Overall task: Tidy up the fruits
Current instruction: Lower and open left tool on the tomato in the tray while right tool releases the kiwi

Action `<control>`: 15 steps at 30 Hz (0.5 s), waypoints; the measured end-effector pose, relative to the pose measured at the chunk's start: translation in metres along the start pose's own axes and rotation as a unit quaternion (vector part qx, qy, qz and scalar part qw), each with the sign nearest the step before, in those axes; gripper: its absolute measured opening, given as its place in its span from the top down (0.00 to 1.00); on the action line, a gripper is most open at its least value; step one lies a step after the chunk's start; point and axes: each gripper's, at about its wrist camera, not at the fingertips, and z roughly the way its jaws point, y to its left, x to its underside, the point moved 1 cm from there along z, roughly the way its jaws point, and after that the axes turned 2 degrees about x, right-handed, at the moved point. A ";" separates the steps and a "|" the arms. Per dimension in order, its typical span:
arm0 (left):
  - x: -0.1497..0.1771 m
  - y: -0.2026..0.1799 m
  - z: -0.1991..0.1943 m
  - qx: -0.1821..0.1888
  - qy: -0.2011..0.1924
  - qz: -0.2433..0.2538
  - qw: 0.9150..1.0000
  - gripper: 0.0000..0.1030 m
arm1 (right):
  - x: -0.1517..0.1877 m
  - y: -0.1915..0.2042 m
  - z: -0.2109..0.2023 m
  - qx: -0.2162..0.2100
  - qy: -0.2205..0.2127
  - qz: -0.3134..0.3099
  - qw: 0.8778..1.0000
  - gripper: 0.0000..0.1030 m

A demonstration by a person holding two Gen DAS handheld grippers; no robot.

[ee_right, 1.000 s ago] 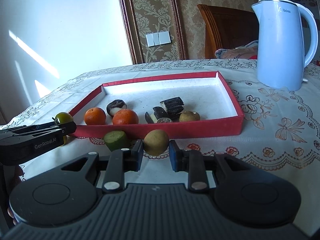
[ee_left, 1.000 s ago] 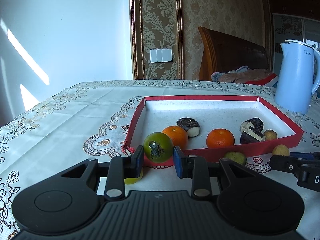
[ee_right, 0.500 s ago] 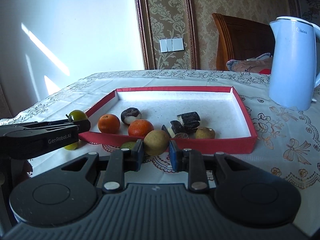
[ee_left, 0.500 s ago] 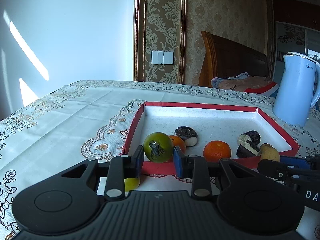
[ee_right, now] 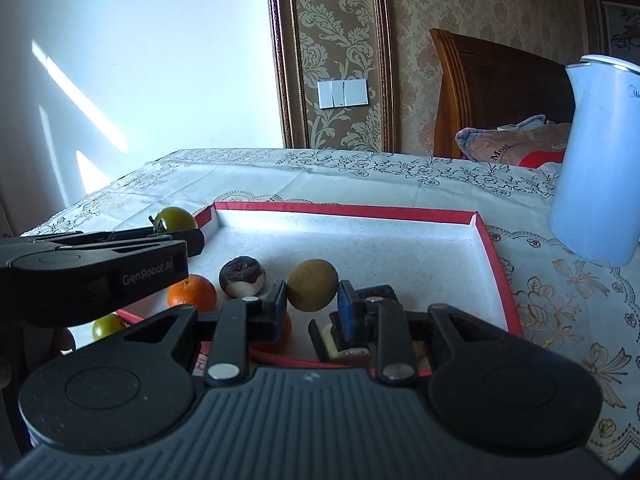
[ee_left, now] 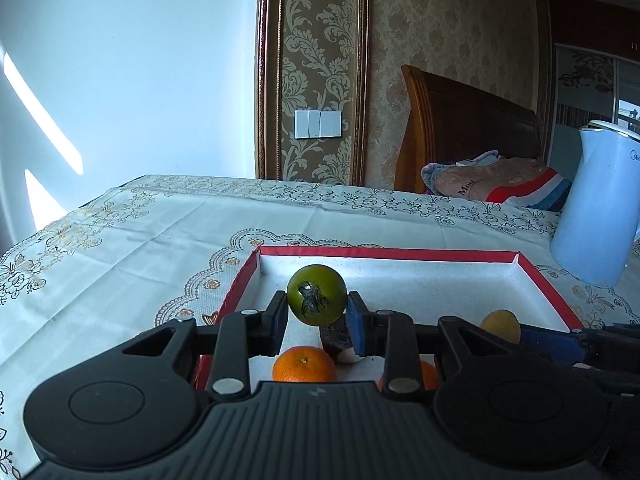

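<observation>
My left gripper point(ee_left: 317, 316) is shut on a green tomato point(ee_left: 317, 294) and holds it above the near left part of the red-rimmed white tray point(ee_left: 384, 254). It also shows in the right wrist view point(ee_right: 176, 218). My right gripper point(ee_right: 312, 304) is shut on a tan round fruit point(ee_right: 312, 290), held above the tray's point(ee_right: 494, 272) near side. In the tray lie oranges point(ee_left: 304, 366) point(ee_right: 192, 291), a dark mangosteen point(ee_right: 242, 276) and dark fruit pieces point(ee_right: 340, 344).
A yellow-green fruit point(ee_right: 107, 326) lies on the tablecloth outside the tray's near left corner. A pale blue kettle point(ee_left: 600, 208) stands to the right of the tray. A wooden chair with folded cloth point(ee_left: 492, 180) is behind the table.
Both grippers have lifted their fruits off the tablecloth and moved forward over the tray's near edge.
</observation>
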 end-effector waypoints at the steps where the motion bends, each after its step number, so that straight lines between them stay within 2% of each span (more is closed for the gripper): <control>1: -0.001 -0.001 0.003 -0.004 0.000 -0.001 1.000 0.70 | -0.001 0.000 0.004 0.003 0.001 -0.003 1.000 0.74; 9: 0.002 -0.001 0.027 -0.004 0.002 -0.008 1.000 0.70 | -0.001 0.000 0.029 0.007 0.013 -0.012 1.000 0.74; 15: 0.006 0.002 0.040 -0.008 0.019 -0.012 1.000 0.70 | 0.000 0.003 0.038 0.009 0.012 -0.022 1.000 0.74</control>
